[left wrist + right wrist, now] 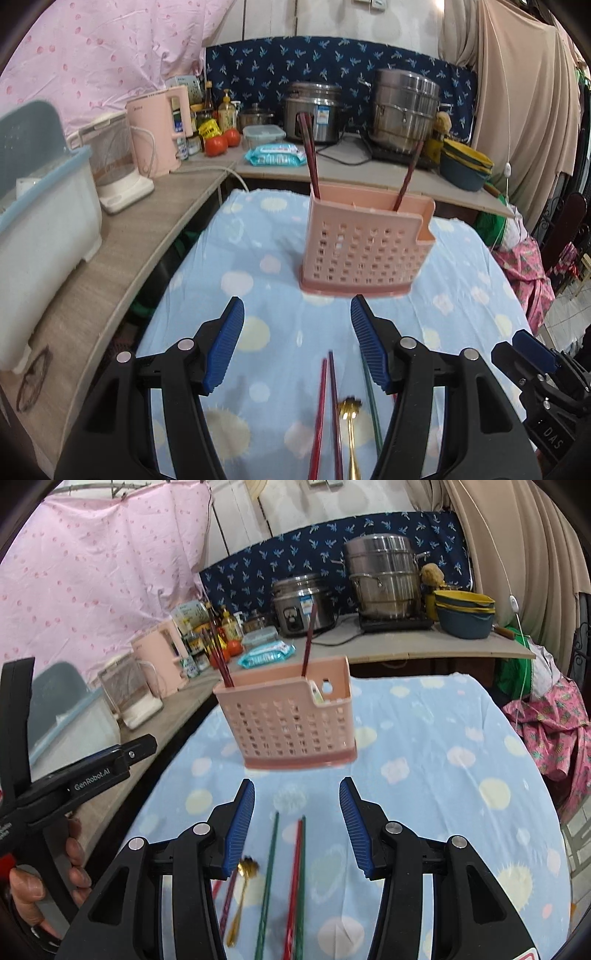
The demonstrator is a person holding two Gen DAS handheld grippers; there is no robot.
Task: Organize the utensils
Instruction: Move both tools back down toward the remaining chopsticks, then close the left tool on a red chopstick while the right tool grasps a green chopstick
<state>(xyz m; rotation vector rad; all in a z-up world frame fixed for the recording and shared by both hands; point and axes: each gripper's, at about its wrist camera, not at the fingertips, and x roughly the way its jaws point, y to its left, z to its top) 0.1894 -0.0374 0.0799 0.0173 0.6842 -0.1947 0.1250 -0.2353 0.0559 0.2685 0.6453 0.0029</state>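
Observation:
A pink perforated utensil holder (364,247) stands on the blue patterned tablecloth (240,258) and holds dark red chopsticks (308,147). It also shows in the right wrist view (291,720), with chopsticks (221,657) in it. My left gripper (297,314) is open and empty, over red chopsticks (321,406), a gold spoon (351,417) and a green chopstick (373,413). My right gripper (297,794) is open and empty above green chopsticks (267,878), a red chopstick (293,878), the gold spoon (243,882) and a dark red chopstick (229,901).
A wooden counter (110,236) runs along the left and back with a dish rack (40,206), pink kettle (159,133), tomatoes (221,142), wipes pack (275,154), rice cooker (314,110), steel pots (402,107) and stacked bowls (465,164). The left gripper's body shows at the left of the right wrist view (74,775).

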